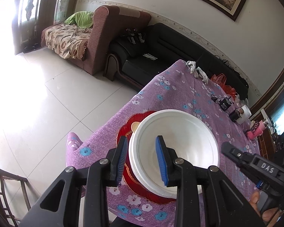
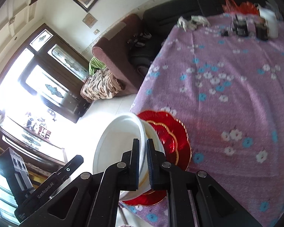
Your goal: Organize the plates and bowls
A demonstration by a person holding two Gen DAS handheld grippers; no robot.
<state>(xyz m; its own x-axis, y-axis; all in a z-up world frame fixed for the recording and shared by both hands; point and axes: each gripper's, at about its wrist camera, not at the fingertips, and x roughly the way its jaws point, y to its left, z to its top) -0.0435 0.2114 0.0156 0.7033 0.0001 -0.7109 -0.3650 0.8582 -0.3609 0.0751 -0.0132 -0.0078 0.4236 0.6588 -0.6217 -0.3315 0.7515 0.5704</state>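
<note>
Two pieces are stacked already, you've got the white bowl (image 1: 175, 151) sitting on the red plate (image 2: 172, 138) at the table's near corner, right gripper (image 2: 143, 162) clamped on its rim, left gripper (image 1: 143, 160) spread wide around the opposite rim, so only release looks left

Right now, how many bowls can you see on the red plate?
2, maybe more hidden. The white bowl sits on top, its rim pinched by the right tongs. A second bowl is nested under it, both over the red plate. The left tongs straddle the rim, open.
</note>
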